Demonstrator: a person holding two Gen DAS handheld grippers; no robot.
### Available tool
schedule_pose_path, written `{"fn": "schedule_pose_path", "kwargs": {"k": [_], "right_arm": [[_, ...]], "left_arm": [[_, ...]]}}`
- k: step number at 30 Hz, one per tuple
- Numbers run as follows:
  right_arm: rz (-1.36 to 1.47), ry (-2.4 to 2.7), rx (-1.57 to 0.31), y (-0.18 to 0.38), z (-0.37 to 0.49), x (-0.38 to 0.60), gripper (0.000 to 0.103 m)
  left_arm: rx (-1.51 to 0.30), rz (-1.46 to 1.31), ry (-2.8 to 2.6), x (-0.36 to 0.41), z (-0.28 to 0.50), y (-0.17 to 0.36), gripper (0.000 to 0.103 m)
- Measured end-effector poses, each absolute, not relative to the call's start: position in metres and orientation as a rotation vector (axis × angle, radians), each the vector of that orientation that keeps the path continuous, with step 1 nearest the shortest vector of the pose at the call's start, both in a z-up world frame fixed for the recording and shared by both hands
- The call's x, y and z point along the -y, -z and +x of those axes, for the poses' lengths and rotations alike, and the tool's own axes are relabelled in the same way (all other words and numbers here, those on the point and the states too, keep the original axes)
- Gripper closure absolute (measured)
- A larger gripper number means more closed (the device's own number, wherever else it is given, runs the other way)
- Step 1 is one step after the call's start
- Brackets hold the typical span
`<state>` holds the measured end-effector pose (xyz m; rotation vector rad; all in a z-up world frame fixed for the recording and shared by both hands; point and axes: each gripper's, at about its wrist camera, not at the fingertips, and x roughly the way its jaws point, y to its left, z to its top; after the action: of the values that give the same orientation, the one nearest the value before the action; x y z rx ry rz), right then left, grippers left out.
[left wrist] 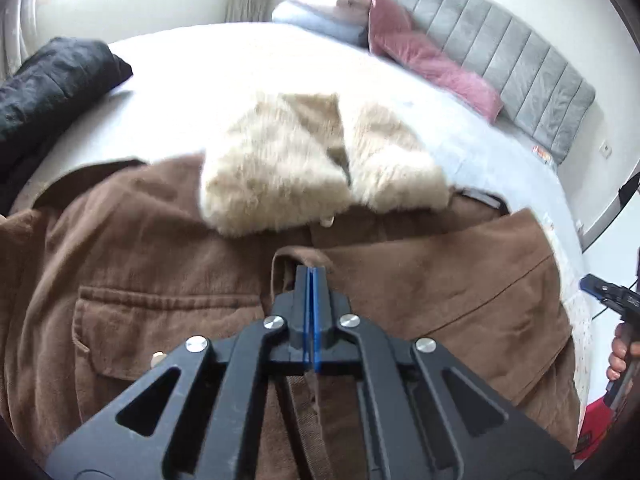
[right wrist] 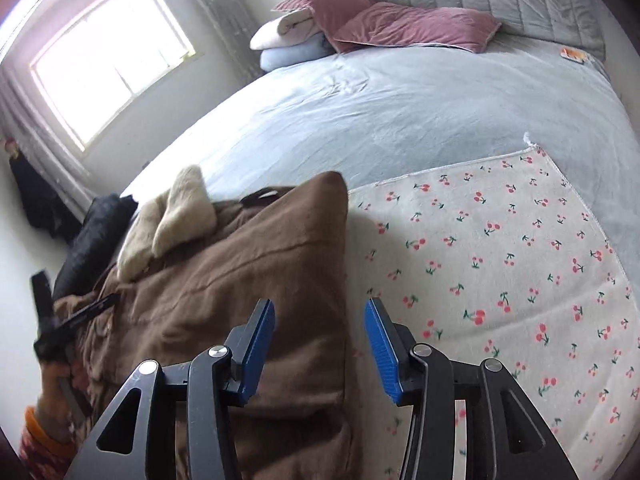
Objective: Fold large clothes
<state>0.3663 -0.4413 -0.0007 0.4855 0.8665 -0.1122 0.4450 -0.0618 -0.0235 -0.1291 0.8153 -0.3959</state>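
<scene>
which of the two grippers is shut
The left gripper: its blue pads are pressed together on the brown coat. The right gripper is open.

A wide bed with a pale grey-blue sheet [right wrist: 400, 112] carries everything. On it lie a brown corduroy jacket with cream fur collar [right wrist: 240, 280] at 7 o'clock, a white cherry-print blanket [right wrist: 500, 260] at 4 o'clock, dusty-pink velvet pillows [right wrist: 400, 26] and folded pale blankets [right wrist: 280, 40] at 12 o'clock, and a black padded garment [left wrist: 52, 88].
</scene>
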Motion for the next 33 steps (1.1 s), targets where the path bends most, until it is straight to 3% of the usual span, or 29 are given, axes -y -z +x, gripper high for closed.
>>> {"fn": "schedule_pose_path", "kwargs": {"k": [2, 5, 6, 7, 10, 13, 17, 18, 20, 28, 33], "right_arm": [[0.571, 0.122, -0.862, 0.015, 0.389, 0.454, 0.055], [0.712, 0.113, -0.857, 0.041, 0.423, 0.463, 0.056], [0.752, 0.106, -0.856, 0.050, 0.433, 0.463, 0.060], [0.753, 0.112, -0.858, 0.057, 0.441, 0.462, 0.083], [0.505, 0.329, -0.913, 0.066, 0.460, 0.449, 0.085], [0.472, 0.374, -0.870, 0.053, 0.455, 0.440, 0.082], [0.286, 0.350, -0.819, 0.017, 0.431, 0.405, 0.070], [0.257, 0.336, -0.815, 0.011, 0.424, 0.394, 0.065], [0.230, 0.304, -0.821, 0.004, 0.410, 0.374, 0.049], [0.147, 0.271, -0.968, 0.054, 0.394, 0.328, 0.046], [0.121, 0.304, -0.988, 0.056, 0.389, 0.323, 0.046]], "left_arm": [[-0.730, -0.131, 0.360, 0.056, 0.435, 0.015, 0.102], [-0.770, -0.026, 0.318, 0.062, 0.443, 0.029, 0.101], [-0.780, -0.008, 0.313, 0.062, 0.446, 0.035, 0.101], [-0.790, 0.005, 0.308, 0.064, 0.447, 0.039, 0.101], [-0.842, 0.068, 0.233, 0.070, 0.458, 0.054, 0.101], [-0.867, 0.006, 0.220, 0.053, 0.458, 0.055, 0.100], [-0.768, -0.017, 0.261, 0.046, 0.429, 0.024, 0.052], [-0.758, -0.019, 0.297, 0.049, 0.420, 0.019, 0.043], [-0.772, -0.007, 0.375, 0.059, 0.404, 0.014, 0.037], [-0.956, 0.093, 0.489, 0.095, 0.381, 0.079, 0.029], [-1.014, 0.023, 0.495, 0.083, 0.381, 0.069, 0.028]]}}
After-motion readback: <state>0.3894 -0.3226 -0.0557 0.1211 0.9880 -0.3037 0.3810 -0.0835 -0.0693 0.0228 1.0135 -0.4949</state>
